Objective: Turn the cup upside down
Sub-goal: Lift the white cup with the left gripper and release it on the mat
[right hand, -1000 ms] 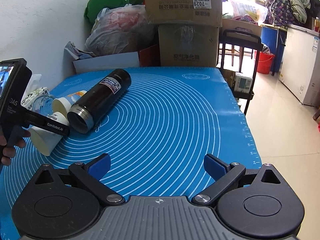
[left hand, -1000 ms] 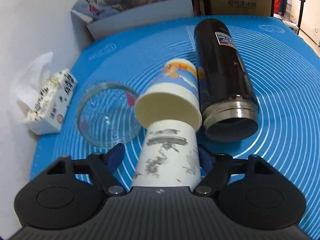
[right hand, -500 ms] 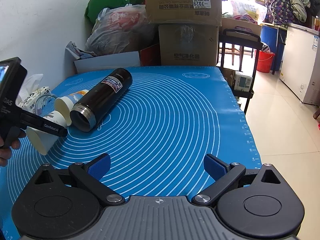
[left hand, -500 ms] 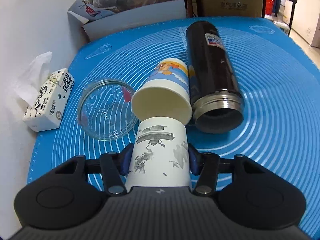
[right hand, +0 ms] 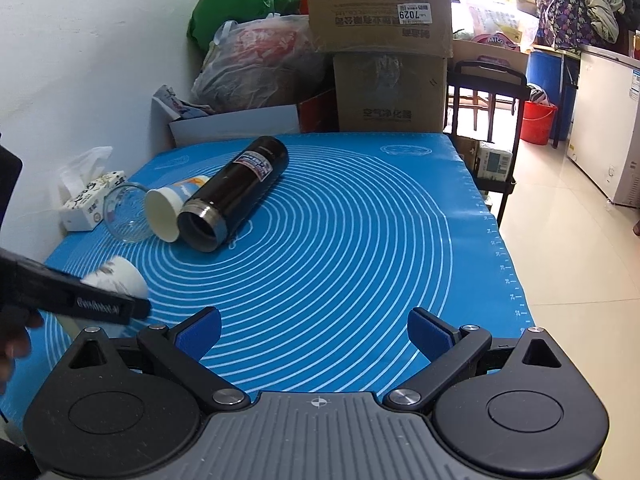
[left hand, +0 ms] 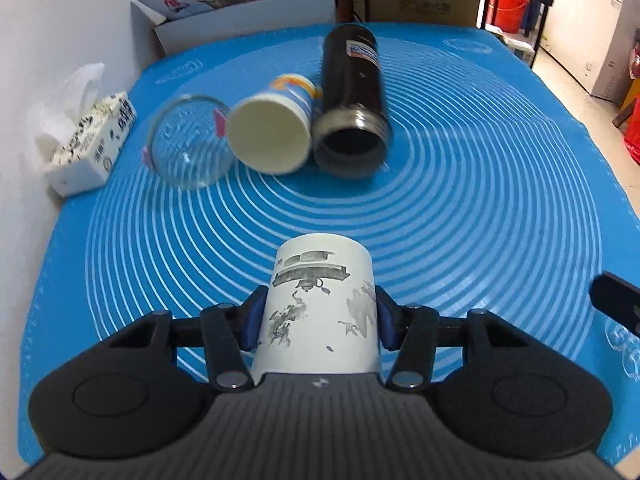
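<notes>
My left gripper [left hand: 318,316] is shut on a white paper cup with grey ink drawings [left hand: 320,300], its closed base pointing away from me, held over the near part of the blue mat [left hand: 460,200]. The cup also shows at the left of the right wrist view [right hand: 116,278], behind the left gripper's finger. My right gripper [right hand: 314,330] is open and empty over the mat's near edge.
A blue-and-white paper cup [left hand: 274,136], a glass bowl [left hand: 188,144] and a black flask [left hand: 352,100] lie on their sides at the far left. A tissue box [left hand: 92,144] sits by the wall. Boxes and bags [right hand: 384,40] stand behind the table.
My left gripper closed on the ink-drawing cup, lifted it and pulled it back toward me, away from the other lying items. The right gripper has not moved.
</notes>
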A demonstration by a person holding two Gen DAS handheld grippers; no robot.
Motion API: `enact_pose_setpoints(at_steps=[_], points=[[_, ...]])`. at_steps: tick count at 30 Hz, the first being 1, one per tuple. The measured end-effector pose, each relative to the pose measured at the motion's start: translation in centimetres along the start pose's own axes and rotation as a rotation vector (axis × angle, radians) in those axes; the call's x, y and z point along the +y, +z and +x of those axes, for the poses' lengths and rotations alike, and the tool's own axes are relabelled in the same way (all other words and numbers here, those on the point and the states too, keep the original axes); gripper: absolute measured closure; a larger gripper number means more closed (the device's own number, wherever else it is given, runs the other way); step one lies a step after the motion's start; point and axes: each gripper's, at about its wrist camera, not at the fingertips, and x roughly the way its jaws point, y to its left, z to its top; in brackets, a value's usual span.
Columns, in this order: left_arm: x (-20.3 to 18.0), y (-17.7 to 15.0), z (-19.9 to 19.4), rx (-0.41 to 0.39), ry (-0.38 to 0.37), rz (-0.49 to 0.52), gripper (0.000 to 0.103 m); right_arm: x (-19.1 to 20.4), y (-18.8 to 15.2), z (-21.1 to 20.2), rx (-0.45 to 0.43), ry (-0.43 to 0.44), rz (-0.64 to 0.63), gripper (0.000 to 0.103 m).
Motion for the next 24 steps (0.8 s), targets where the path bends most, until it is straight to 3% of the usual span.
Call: enact_pose_setpoints(at_steps=[14,18,24], points=[[-0.3,-1.0,1.2,0.021,0.028,-0.006,0.042,-0.2,-0.7,0.1,0.039,-0.009,0.012,0.002],[-0.4,-1.1,1.0,0.012,0.04,-0.002,0.025,-0.1,-0.8,0.2,0.043,-0.012,0.011,0.001],[-0.3,-1.1,0.1,-0.03,0.045,-0.005,0.021,-0.2,-0.7,0.0,0.044,-0.015,0.019,0.001]])
